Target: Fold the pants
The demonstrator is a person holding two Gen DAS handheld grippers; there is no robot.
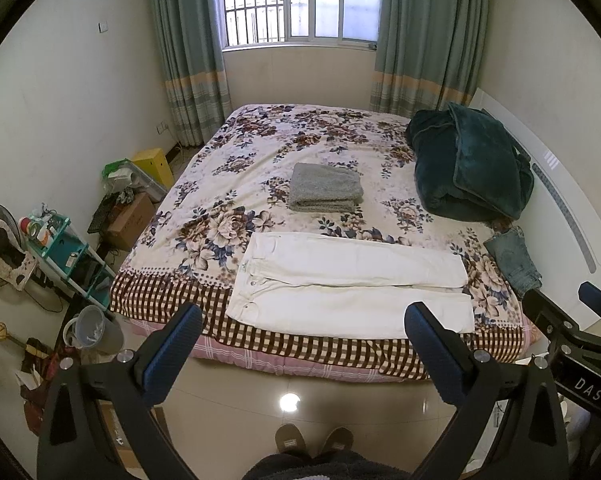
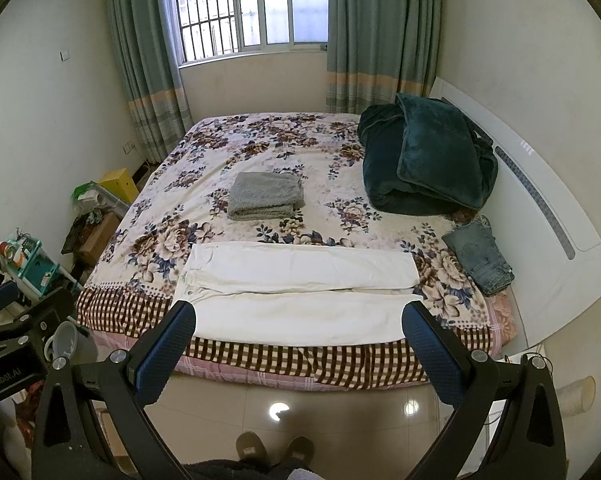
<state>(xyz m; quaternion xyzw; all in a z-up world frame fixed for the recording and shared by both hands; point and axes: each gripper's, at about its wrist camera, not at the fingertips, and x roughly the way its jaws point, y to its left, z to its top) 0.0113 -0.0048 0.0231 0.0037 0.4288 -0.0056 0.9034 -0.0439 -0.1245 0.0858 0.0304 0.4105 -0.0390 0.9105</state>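
Note:
White pants (image 1: pixel 352 284) lie flat and spread out along the near edge of the bed, waistband to the left, both legs running to the right; they also show in the right wrist view (image 2: pixel 300 292). My left gripper (image 1: pixel 304 322) is open and empty, held above the floor in front of the bed, short of the pants. My right gripper (image 2: pixel 298 320) is open and empty too, at the same distance. Part of the right gripper's body (image 1: pixel 572 332) shows at the right edge of the left wrist view.
A floral bedspread (image 1: pixel 236 184) covers the bed. A folded grey towel (image 1: pixel 326 188) lies mid-bed. A dark green blanket (image 1: pixel 468 164) is heaped at the right. Folded jeans (image 1: pixel 514 258) lie by the white headboard (image 1: pixel 572 208). Shelf, boxes, bin (image 1: pixel 96 328) stand left.

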